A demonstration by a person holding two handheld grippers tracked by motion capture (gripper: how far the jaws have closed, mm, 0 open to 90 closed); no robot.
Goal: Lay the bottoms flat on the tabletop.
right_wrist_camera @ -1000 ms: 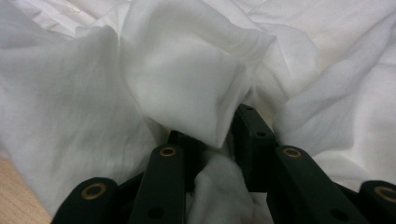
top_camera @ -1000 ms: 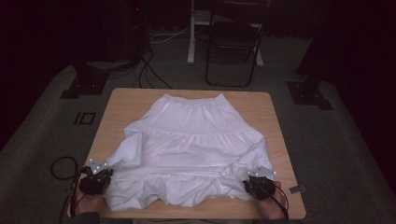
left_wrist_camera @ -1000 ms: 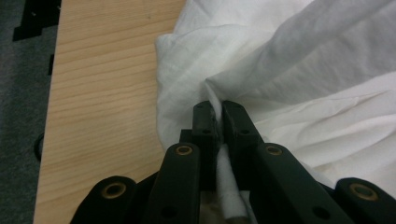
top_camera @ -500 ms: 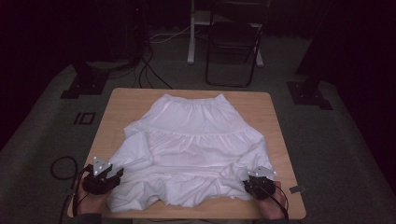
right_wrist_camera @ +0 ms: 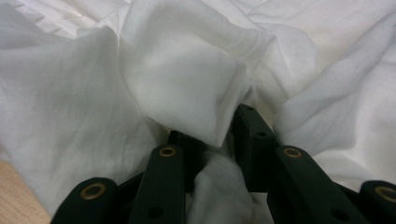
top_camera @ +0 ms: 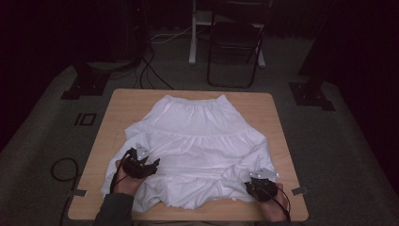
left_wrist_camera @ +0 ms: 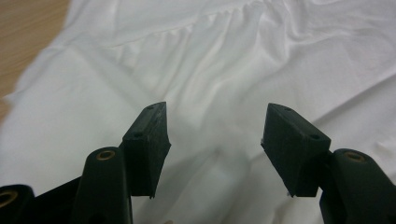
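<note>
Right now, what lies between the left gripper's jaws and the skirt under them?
Nothing. In the left gripper view the left gripper has just been opening; its jaws stand apart with nothing between them, above the white skirt.

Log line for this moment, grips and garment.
left gripper: jaws just opened, nothing between | right gripper: shut on white skirt hem | skirt: spread on table

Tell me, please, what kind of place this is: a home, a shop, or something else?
Probably a lab or recording studio, not a home. A lone wooden table stands on grey carpet in a dark room, with cables trailing on the floor, black stand bases beside it, and a folding chair behind.
</note>
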